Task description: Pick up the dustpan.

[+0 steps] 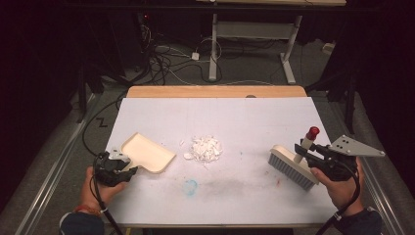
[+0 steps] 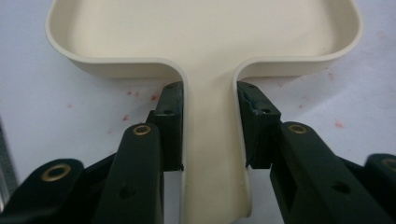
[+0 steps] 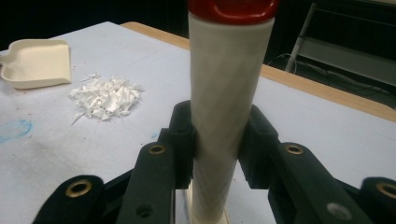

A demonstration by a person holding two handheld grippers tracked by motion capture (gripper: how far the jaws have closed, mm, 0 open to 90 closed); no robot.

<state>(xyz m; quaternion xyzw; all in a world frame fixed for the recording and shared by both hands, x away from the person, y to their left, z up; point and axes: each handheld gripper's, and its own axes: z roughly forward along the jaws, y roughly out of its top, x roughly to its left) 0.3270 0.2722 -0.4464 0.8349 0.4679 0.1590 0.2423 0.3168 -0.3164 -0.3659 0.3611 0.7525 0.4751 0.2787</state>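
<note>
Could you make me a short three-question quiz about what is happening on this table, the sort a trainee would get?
1. True or false: the left gripper is shut on the handle of the cream plastic dustpan.
2. What does the right gripper hold?
A. a sponge
B. the white, red-capped handle of the grey-bristled brush
C. a cup
3. What lies on the white table cover between dustpan and brush?

Key:
1. True; both jaws press on the handle's sides.
2. B.
3. A small pile of white paper shreds, apart from both tools.
</note>
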